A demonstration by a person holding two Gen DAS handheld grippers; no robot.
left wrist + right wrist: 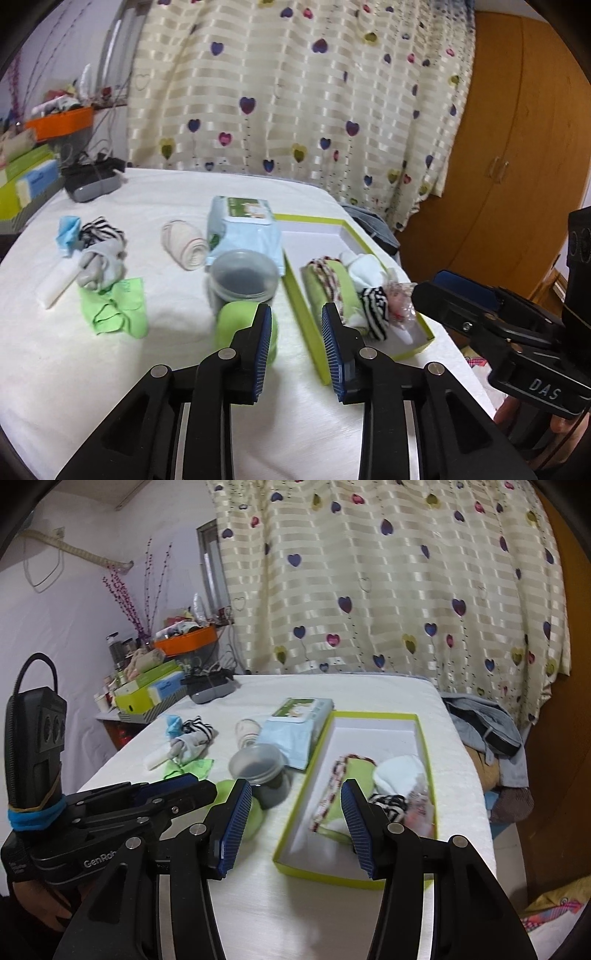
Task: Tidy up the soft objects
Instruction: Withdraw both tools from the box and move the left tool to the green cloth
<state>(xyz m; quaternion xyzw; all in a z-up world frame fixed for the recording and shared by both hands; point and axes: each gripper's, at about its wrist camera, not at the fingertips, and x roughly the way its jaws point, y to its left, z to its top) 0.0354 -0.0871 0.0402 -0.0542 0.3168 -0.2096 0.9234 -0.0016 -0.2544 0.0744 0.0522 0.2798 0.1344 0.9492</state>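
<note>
The bed (184, 369) holds everything. The green box (295, 866) sits by its right edge, so soft socks (395, 771) can go inside. More soft things lie loose on the left. A green roll (236, 317) waits near the front. The left gripper (295, 343) and right gripper (295, 819) are wide apart, holding nothing.

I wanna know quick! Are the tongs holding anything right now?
Left tongs: open, holding nothing.
Right tongs: open, holding nothing.

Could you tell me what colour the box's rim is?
Lime green on the box, white inside; the right wrist view shows it best.
</note>
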